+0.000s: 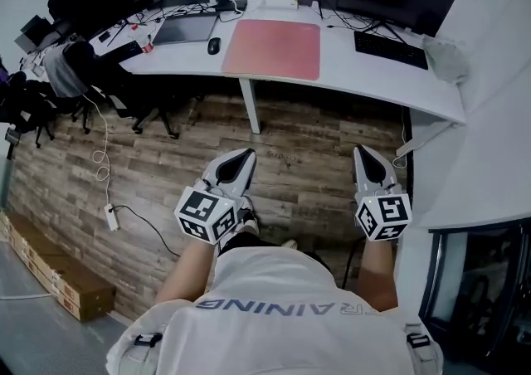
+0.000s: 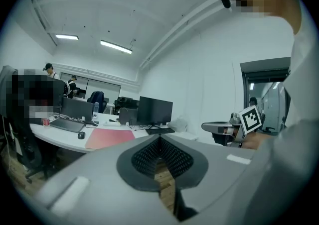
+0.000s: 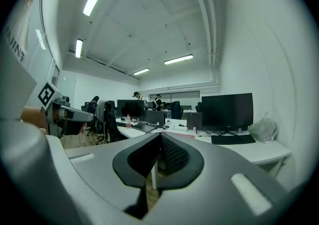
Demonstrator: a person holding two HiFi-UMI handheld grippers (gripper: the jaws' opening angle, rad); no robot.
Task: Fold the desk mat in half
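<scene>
Well, mat (image 1: 271, 48): flat on counter (image 1: 365, 66), well ahead of me.
Left gripper (image 1: 249, 153): pressed together, empty.
Right gripper (image 1: 362, 150): pressed together, empty.

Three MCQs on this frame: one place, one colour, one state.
1. The pink rectangular desk mat lies: A) on the white desk B) on the wooden floor C) on a chair.
2. The computer mouse beside the mat is: A) white B) black C) red.
3. The mat is: A) rolled up B) folded in half C) spread flat.
Key: 1 A, it rests on the desktop; 2 B, it shows dark against the white top; 3 C, one flat sheet with no fold.
</scene>
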